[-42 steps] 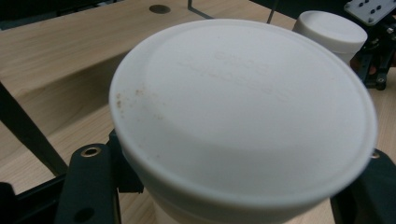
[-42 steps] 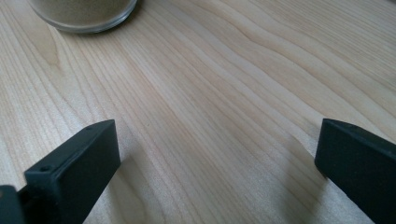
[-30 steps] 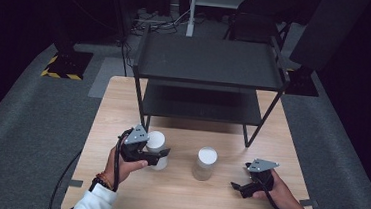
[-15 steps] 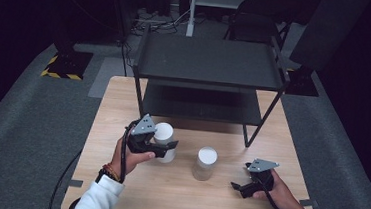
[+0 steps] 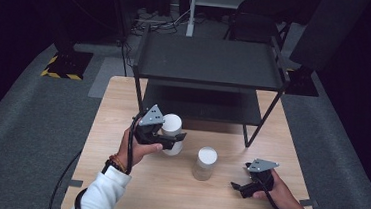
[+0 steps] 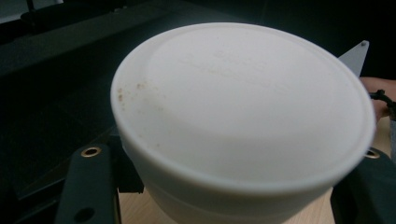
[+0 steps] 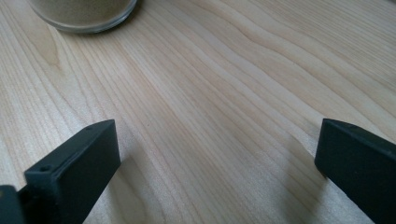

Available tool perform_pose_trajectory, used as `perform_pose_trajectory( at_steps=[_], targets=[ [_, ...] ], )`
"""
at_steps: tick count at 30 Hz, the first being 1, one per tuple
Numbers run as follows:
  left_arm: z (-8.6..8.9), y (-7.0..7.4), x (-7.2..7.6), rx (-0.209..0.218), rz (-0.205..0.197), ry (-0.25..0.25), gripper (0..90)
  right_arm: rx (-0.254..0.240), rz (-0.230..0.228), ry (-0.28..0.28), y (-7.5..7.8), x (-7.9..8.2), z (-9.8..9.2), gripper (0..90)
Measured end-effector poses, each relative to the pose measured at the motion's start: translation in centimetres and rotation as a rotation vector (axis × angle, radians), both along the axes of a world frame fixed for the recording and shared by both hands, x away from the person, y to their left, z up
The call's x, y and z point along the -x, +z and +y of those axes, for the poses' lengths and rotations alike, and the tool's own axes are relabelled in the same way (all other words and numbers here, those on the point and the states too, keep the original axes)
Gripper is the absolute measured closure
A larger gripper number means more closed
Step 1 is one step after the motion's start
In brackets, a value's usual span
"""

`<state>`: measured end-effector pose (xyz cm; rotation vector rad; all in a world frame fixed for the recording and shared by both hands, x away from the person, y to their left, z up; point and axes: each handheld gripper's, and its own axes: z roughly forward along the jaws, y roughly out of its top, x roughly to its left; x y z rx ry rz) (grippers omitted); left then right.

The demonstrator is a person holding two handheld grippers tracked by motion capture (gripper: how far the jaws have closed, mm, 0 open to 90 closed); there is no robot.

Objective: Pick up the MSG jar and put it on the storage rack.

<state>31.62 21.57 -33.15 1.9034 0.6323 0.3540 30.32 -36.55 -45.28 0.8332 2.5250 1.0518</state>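
Jars first, from above: my left gripper (image 5: 173,139) clamps a white-lidded jar (image 5: 172,133) held over the table (image 5: 123,104), with a second jar (image 5: 204,162) standing just beside it. Close up, my left gripper squeezes that jar's sides under its white lid (image 6: 243,107). My right gripper (image 7: 217,163) is spread wide over bare wood, near a glass base holding beige powder (image 7: 84,11).

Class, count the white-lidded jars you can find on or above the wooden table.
2. One jar is clamped in the left gripper, in front of the black shelf rack. The other jar stands free mid-table, left of the open right gripper.
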Motion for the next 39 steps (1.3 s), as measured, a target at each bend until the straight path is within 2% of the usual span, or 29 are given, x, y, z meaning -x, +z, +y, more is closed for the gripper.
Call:
perform_pose_trajectory(
  at_steps=[4, 10, 27, 30, 39],
  targets=[
    [0.0, 0.3, -0.5, 0.034, 0.001, -0.013, 34.6, 0.0, 0.0, 0.0, 0.0, 0.0, 0.0, 0.0],
    [-0.8, 1.1, -0.8, 0.046, -0.016, -0.025, 34.6, 0.0, 0.0, 0.0, 0.0, 0.0, 0.0, 0.0],
    [-3.5, 5.0, -2.5, 0.018, -0.061, -0.046, 34.6, 0.0, 0.0, -0.001, 0.0, 0.0, 0.0, 0.0],
    [-3.7, 5.5, -2.8, 0.034, -0.063, -0.05, 34.5, 0.0, 0.0, 0.0, 0.0, 0.0, 0.0, 0.0],
    [-4.4, 7.4, -3.3, 0.044, -0.087, -0.064, 34.5, 0.0, 0.0, -0.001, 0.0, 0.0, 0.0, 0.0]
  ],
)
